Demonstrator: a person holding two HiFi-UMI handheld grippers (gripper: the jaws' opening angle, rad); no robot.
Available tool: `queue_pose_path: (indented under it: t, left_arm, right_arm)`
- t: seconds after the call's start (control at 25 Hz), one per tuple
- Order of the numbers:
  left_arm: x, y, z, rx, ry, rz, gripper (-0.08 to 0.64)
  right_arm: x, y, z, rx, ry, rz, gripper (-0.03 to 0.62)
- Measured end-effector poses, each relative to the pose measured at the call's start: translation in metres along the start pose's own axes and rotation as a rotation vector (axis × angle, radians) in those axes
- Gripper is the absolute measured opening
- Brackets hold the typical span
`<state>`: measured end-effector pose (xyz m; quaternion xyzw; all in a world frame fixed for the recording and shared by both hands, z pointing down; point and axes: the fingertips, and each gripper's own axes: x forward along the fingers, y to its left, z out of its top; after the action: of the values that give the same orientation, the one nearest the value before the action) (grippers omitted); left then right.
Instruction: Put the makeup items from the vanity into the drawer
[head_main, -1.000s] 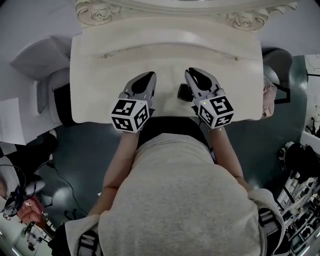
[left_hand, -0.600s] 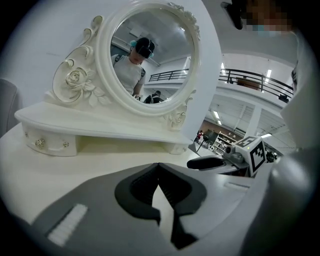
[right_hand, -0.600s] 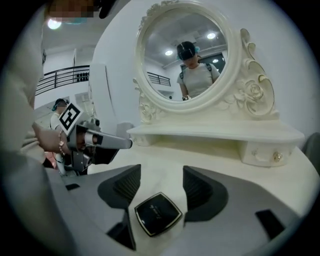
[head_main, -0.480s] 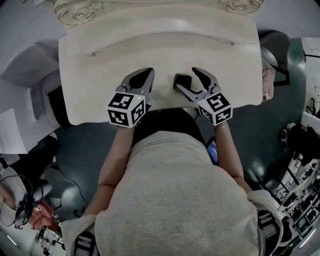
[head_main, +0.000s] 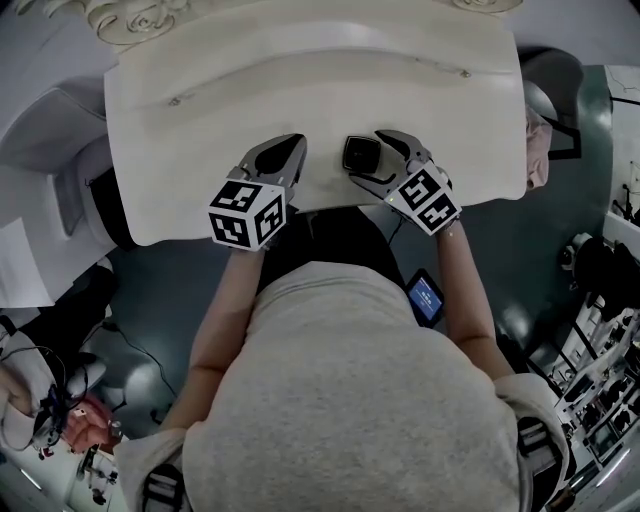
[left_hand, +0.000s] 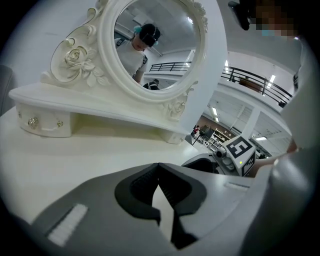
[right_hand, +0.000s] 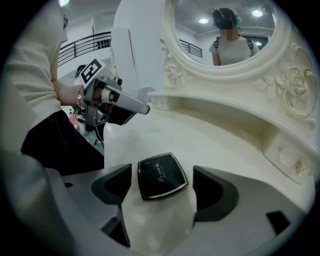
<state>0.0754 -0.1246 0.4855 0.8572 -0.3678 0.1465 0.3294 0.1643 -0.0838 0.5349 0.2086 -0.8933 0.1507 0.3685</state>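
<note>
At the cream-white carved wooden vanity (head_main: 200, 110), my R gripper (head_main: 374, 160), its jaws just opened wide, straddles the flat black square compact w/ gold rim (right_hand: 161, 175). The compact lies mid-vanity near the front edge, a pad on either side, neither touching, its sides slightly askew to them. My L gripper (head_main: 287, 150) is closed and empty over the same edge, further left. R is clearly nearer and prob. closes next.
</note>
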Motion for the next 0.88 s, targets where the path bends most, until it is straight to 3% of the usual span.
queue_pose_path:
  t: [0.28, 0.52, 0.88]
  left_arm:
    - [-0.001, 0.005, -0.003, -0.018, 0.002, 0.008, 0.009]
    - [-0.001, 0.007, -0.003, -0.028, -0.002, 0.014, 0.009]
    - [-0.003, 0.013, 0.004, -0.034, -0.031, 0.043, 0.009]
  right_arm:
    - [0.016, 0.000, -0.007, -0.101, 0.077, 0.022, 0.345]
    - [0.014, -0.001, -0.005, -0.133, 0.052, -0.004, 0.344]
    - [0.014, -0.005, 0.001, -0.049, -0.003, -0.048, 0.344]
